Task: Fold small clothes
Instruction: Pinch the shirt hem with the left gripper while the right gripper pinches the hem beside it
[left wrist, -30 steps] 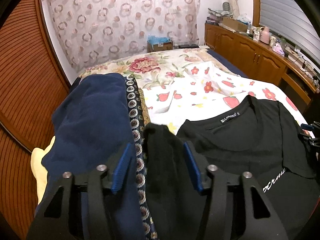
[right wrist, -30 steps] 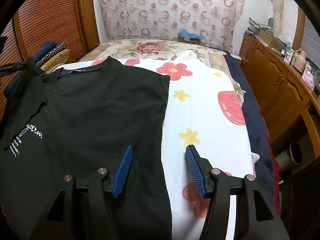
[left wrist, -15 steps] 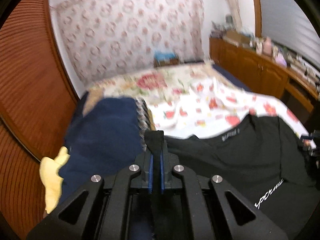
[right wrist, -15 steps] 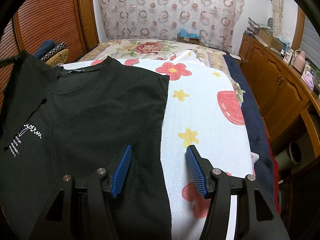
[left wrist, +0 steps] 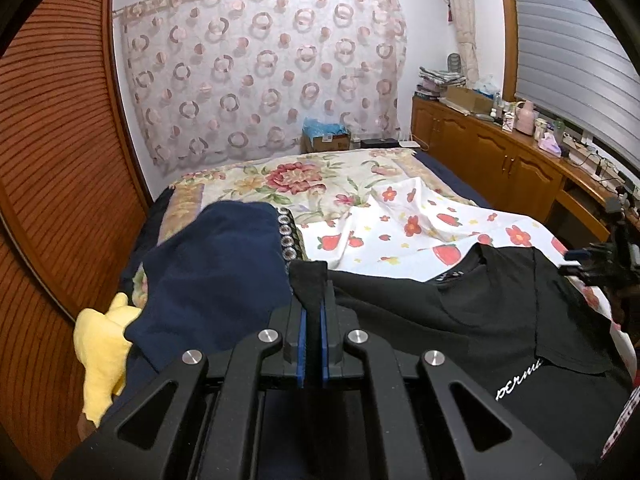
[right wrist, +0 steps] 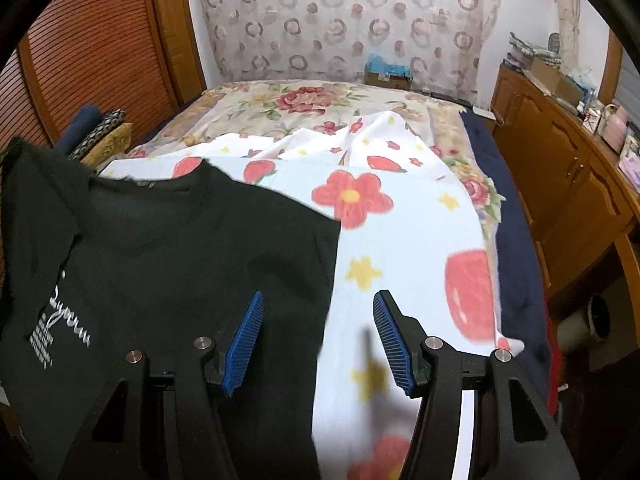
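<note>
The left gripper (left wrist: 312,312) pinches the black cotton T-shirt's (left wrist: 460,316) edge, perhaps a sleeve, while the right gripper (right wrist: 318,336), at three o'clock, gapes empty.

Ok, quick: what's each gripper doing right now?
Left gripper: shut on the black shirt sleeve.
Right gripper: open, holding nothing, over the shirt's edge.

We see a matt black cloth shirt (left wrist: 480,320), ribbed blue pads (right wrist: 244,340), a glossy wood cabinet (left wrist: 500,160), a sheer patterned curtain (left wrist: 260,72).

Dim indoor light (fisheye-warped edges), right view blurred.
</note>
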{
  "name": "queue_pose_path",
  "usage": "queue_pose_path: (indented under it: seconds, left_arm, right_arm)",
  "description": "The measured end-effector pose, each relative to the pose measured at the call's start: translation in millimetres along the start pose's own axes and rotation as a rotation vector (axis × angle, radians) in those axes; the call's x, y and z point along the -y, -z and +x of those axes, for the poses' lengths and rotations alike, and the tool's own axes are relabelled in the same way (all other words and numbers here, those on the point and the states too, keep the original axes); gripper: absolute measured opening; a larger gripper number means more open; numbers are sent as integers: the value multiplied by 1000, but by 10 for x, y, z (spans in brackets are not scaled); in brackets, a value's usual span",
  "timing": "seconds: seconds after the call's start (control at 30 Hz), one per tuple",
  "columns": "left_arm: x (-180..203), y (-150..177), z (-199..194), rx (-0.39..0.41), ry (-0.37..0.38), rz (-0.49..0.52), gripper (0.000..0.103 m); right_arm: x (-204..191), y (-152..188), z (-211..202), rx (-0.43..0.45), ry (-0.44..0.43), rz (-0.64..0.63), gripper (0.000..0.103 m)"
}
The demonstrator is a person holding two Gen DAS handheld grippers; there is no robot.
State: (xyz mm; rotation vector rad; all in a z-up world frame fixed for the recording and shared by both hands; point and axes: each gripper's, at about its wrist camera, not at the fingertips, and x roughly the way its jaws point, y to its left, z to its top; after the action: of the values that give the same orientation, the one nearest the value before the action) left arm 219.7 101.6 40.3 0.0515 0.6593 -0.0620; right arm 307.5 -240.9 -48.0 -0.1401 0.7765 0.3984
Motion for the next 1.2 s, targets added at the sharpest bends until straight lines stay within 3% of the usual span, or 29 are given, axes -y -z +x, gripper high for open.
queue_pose_path:
  seconds: [0.27,0.73,0.77,0.87,1.0,1.2]
  left_arm:
    - [11,117,51,-16,8,3,6]
    - [3,188,68,-21,4,10,6]
    - [8,210,77,-22,4,13,6]
    - [37,271,83,-23,11,20,6]
    - [103,347,-60,4,36,14,6]
    - [200,477,-699,113,86,2,6]
  right_arm:
    - [29,-159,385,-47,-28,34,59]
    - [-69,-270,527,-44,23,-7,56]
    - [-76,-271,532,-42,22,-7,52]
    - [-131,-275,519,-44,-31,-35,7]
    - [-255,-223,425,-26,-28,-93,5]
    - [-336,-44,-395,171,-114,-65,5]
